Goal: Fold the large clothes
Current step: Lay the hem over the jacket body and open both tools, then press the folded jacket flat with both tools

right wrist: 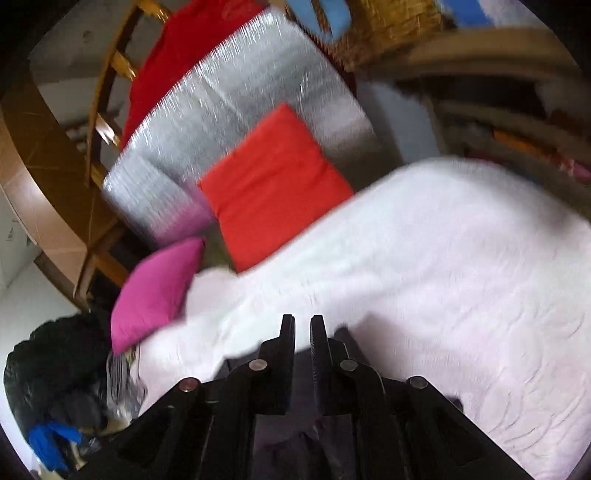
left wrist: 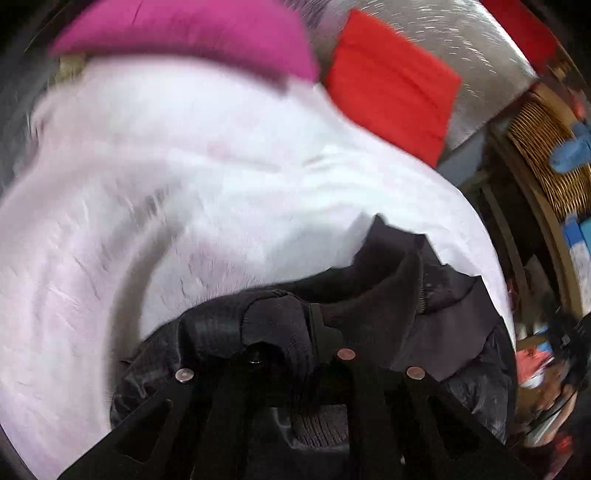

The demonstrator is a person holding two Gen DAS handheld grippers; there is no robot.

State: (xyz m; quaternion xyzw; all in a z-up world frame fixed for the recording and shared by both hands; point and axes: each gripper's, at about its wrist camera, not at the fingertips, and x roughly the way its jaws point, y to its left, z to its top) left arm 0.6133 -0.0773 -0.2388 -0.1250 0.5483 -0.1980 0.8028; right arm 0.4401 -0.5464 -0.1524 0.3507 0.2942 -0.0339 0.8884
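A dark jacket [left wrist: 436, 306] with a ribbed knit cuff [left wrist: 280, 332] lies bunched on the white bedspread [left wrist: 184, 184]. My left gripper [left wrist: 291, 332] is shut on the jacket's ribbed cuff, which wraps over its fingers. In the right wrist view, my right gripper [right wrist: 303, 325] has its fingers nearly together with a narrow gap, above the white bedspread [right wrist: 443, 258]; dark jacket fabric [right wrist: 295, 424] lies under its base. Whether anything is pinched between them cannot be told.
A magenta pillow [left wrist: 192, 33] and a red cushion [left wrist: 391, 88] lie at the bed's far side; both also show in the right wrist view [right wrist: 155, 295] [right wrist: 273, 184]. A silver quilted cover [right wrist: 240, 103], wooden chair [right wrist: 107, 122], wicker basket [left wrist: 546, 162] and a dark clothes pile [right wrist: 55, 376] surround the bed.
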